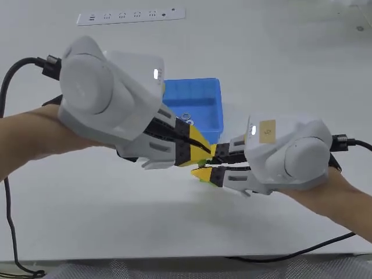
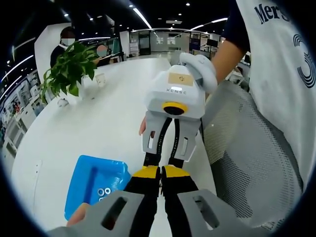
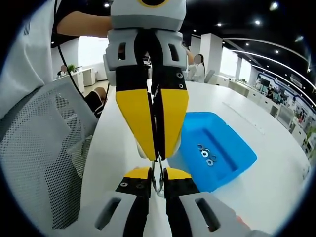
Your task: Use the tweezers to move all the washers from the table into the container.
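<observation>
Head view: on the container's (image 1: 200,93) near side, my right gripper (image 1: 201,172) clenches the tweezers (image 3: 158,180), my left gripper (image 1: 204,152) is pinched closed against its tips, and washers (image 1: 186,118) lie inside the container.

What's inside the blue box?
A few small metal washers lie close together on the floor of the blue box. In the head view the left tool covers the box's near corner, so anything lying there is hidden.
</observation>
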Motion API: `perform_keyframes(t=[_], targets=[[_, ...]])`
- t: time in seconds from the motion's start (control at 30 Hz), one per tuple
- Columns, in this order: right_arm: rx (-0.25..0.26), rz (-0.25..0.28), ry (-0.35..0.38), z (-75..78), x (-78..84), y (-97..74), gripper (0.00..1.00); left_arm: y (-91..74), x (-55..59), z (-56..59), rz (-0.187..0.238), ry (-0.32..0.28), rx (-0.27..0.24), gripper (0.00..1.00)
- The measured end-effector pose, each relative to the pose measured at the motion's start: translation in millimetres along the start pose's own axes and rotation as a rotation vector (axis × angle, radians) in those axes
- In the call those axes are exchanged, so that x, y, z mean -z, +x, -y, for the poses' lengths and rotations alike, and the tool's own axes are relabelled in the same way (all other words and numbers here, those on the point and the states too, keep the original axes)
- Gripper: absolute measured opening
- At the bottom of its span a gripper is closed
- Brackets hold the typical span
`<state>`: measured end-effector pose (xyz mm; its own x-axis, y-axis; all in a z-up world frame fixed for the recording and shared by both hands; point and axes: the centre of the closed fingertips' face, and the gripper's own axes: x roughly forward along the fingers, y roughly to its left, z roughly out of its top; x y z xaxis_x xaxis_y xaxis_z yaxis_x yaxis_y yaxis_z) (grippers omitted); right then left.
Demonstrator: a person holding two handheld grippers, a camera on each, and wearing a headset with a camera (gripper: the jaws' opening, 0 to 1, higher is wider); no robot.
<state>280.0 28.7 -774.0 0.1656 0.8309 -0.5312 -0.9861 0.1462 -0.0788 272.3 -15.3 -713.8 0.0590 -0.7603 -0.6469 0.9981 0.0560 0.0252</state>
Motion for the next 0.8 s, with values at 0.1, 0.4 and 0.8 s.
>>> perform_keyframes(t=[0.1,0.4,0.8], targets=[[0.001,0.002,0.006,0.2,0.0,0.1,0.11,0.1,0.1,-0.5,0.000,0.000,0.001,0.05],[-0.002,-0.011,0.010,0.4,3.0,1.0,0.11,3.1,-2.1,-0.8,0.012,-0.012,0.011,0.05],[-0.001,-0.023,-0.025,-1.7,6.6,-0.5,0.10,8.2,-4.2,3.9,0.029,-0.019,0.032,0.06]])
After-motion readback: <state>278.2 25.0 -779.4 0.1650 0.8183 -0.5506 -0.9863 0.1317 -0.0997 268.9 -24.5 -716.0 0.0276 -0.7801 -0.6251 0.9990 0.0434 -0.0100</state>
